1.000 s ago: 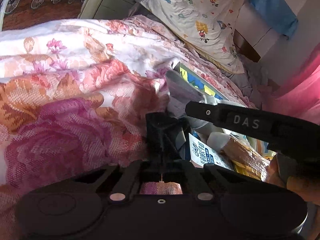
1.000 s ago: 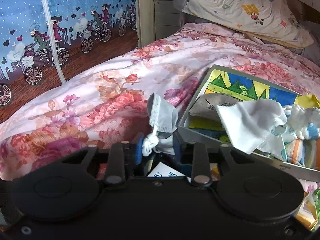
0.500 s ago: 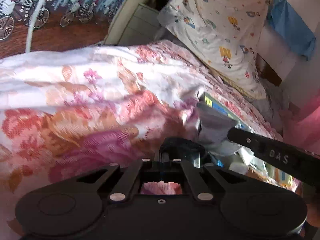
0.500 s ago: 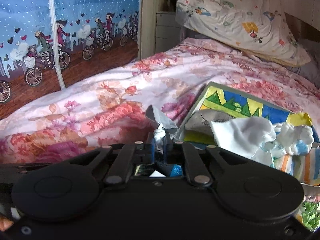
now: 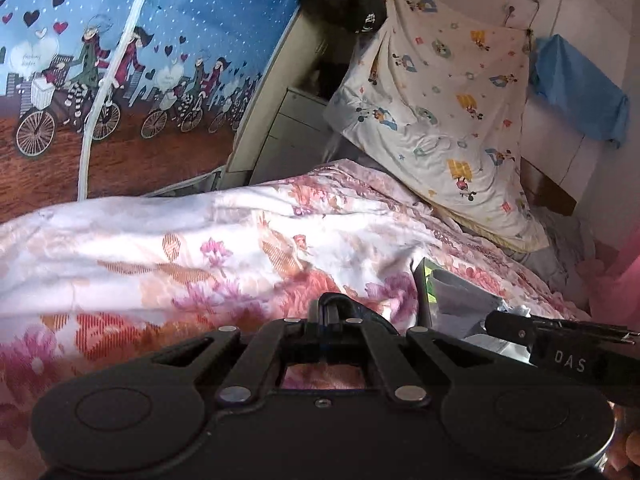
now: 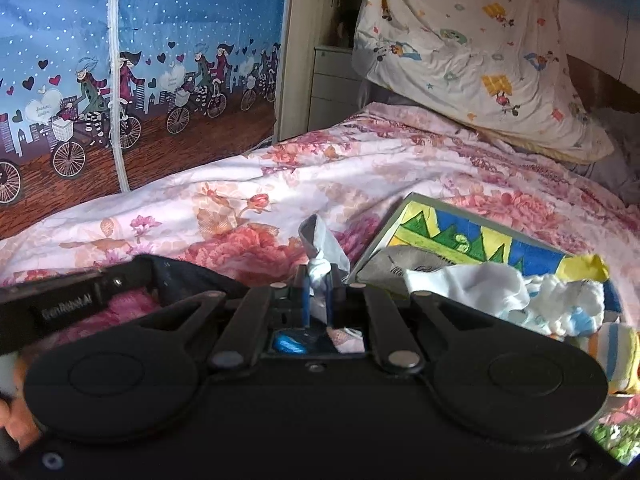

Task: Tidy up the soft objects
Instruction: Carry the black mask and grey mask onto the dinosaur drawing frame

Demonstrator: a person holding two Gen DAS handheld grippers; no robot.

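My right gripper (image 6: 318, 276) is shut on a grey-and-white face mask (image 6: 320, 240), which it holds above the floral bedspread (image 6: 240, 200) just left of a shallow box (image 6: 480, 244) with a colourful printed bottom. The box holds a white cloth (image 6: 460, 284), a grey piece (image 6: 400, 260) and striped socks (image 6: 616, 352). My left gripper (image 5: 334, 308) is shut and empty, low over the bedspread (image 5: 200, 240), left of the box's corner (image 5: 422, 280). The right gripper's black body (image 5: 560, 352) crosses the left wrist view.
A cartoon-print pillow (image 6: 472, 52) leans at the head of the bed. A blue curtain with cyclists (image 6: 120, 80) hangs on the left beside a pale drawer unit (image 6: 332, 84). A blue cloth (image 5: 576, 96) hangs on the wall. The left gripper's body (image 6: 80, 300) lies at lower left.
Both grippers have lifted and tilted up, so more curtain and pillow show. The right gripper's jaws have closed tighter on the mask. The left gripper has drawn away from the box.
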